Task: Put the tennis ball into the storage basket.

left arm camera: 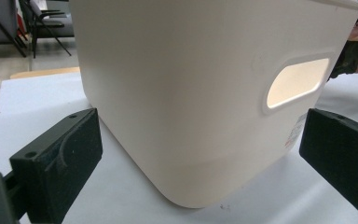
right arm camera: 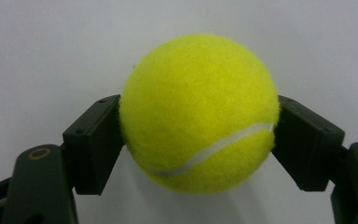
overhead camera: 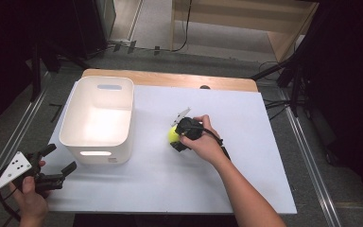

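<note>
Between the right gripper's pads sits the clamped tennis ball; the white bin lies to its left, near the open left gripper

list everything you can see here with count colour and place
tennis ball: 1, yellow-green, on the white board right of the bin, between the right gripper's jaws
bin: 1, white with handle slots, left part of the board
board: 1, white, atop the wooden table
table: 1, light wood, far edge showing
left gripper: 1, black, open, near the bin's near corner
right gripper: 1, black, shut on the tennis ball
</note>
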